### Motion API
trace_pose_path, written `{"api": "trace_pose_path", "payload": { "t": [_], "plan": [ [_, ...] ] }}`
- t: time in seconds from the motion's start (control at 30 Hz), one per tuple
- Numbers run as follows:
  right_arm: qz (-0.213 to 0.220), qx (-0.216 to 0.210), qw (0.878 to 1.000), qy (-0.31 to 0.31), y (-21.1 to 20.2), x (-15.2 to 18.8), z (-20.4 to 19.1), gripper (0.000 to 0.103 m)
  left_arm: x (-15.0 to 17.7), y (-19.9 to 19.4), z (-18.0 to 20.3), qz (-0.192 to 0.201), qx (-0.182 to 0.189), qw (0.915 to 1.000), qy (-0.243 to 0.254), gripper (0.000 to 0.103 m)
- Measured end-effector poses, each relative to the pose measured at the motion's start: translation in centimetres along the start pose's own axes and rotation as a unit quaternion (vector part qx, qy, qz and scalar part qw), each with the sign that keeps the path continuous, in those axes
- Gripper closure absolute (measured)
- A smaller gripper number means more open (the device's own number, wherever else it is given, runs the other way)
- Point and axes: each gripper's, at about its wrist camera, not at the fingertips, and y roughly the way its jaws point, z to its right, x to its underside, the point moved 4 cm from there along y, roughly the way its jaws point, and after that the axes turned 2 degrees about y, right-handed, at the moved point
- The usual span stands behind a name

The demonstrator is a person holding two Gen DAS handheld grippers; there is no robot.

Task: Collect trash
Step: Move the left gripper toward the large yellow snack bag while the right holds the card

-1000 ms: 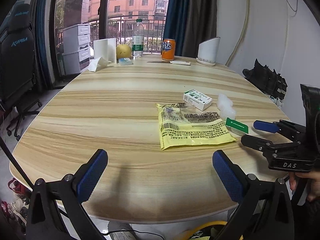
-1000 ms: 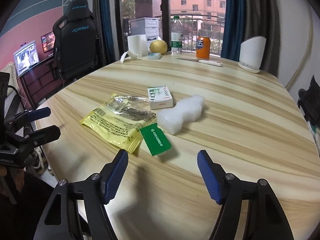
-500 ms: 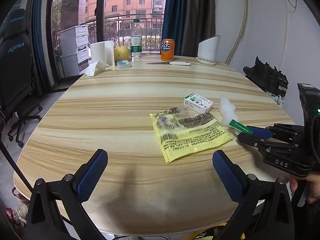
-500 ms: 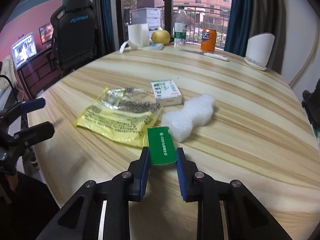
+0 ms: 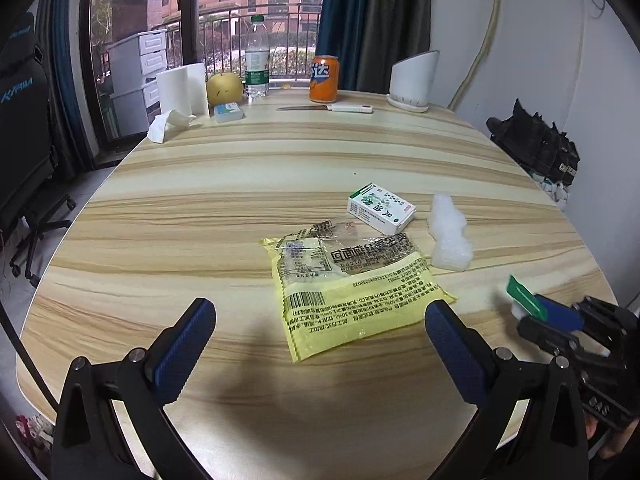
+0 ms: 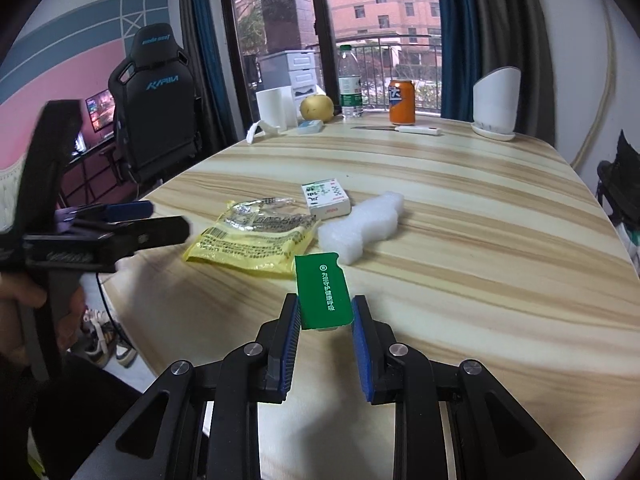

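My right gripper [image 6: 325, 322] is shut on a flat green packet [image 6: 322, 288], which is lifted a little off the wooden table [image 6: 460, 216]; the same gripper [image 5: 532, 312] and green packet [image 5: 524, 296] show at the right edge of the left wrist view. On the table lie a yellow plastic bag [image 5: 352, 284], a small green-and-white box [image 5: 380, 208] and a white foam piece [image 5: 448, 236]. My left gripper [image 5: 320, 340] stands open above the near table edge, just short of the yellow bag [image 6: 256, 236], with nothing between its fingers.
At the far end stand an orange can [image 5: 324, 79], a water bottle [image 5: 256, 64], a yellow fruit [image 5: 225, 88], a paper roll [image 5: 184, 88], a knife [image 5: 328, 108] and a white holder [image 5: 412, 80]. A black office chair [image 6: 156, 108] stands left.
My right gripper closed on the green packet and lifted it off the table toward me. My left gripper moved forward toward the yellow bag, still open.
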Motion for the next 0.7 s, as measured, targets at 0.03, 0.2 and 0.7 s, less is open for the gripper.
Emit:
{"api": "trace_pose_path", "payload": {
  "t": [0.03, 0.2, 0.7],
  "plan": [
    [0.0, -0.002, 1.0, 0.0, -0.1, 0.2, 0.0, 0.079, 0.0, 0.3, 0.1, -0.006, 0.0, 1.0, -0.002, 0.001],
    [-0.004, -0.006, 1.0, -0.006, 0.2, 1.3, -0.3, 0.079, -0.4, 1.3, -0.1, -0.024, 0.001, 0.9996, -0.012, 0.001],
    [0.005, -0.024, 1.0, -0.005, 0.1, 2.0, -0.8, 0.079, 0.0, 3.4, -0.4, -0.061, 0.01, 0.9969, -0.048, 0.001]
  ]
}}
